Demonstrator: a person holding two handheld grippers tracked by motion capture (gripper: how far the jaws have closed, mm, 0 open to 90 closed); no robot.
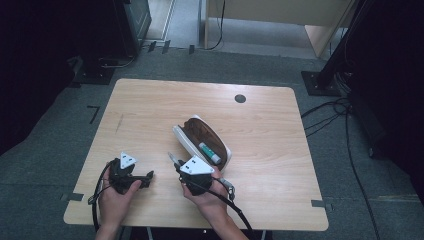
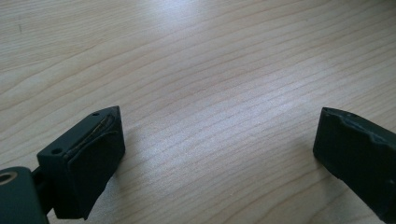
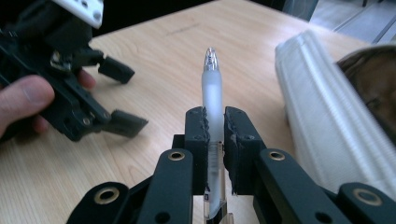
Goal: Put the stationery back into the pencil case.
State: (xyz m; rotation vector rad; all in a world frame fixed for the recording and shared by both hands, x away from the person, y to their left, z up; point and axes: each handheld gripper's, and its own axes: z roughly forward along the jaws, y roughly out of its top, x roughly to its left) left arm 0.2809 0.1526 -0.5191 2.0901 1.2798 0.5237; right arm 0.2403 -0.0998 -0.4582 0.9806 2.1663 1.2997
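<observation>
Right gripper (image 3: 215,135) clamping frosted translucent plastic pen (image 3: 212,95), just beside open white ribbed pencil case (image 1: 187,142); pen not yet going in. Left gripper (image 2: 215,154) resting wide, gripping nothing.

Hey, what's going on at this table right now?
A person at a wooden table holds a gripper in each hand. The right gripper is shut on a frosted pen, lifted off the table beside an open white pencil case with a brown lining; a green-capped tube lies inside it. The left gripper is open above bare wood, holding nothing.
</observation>
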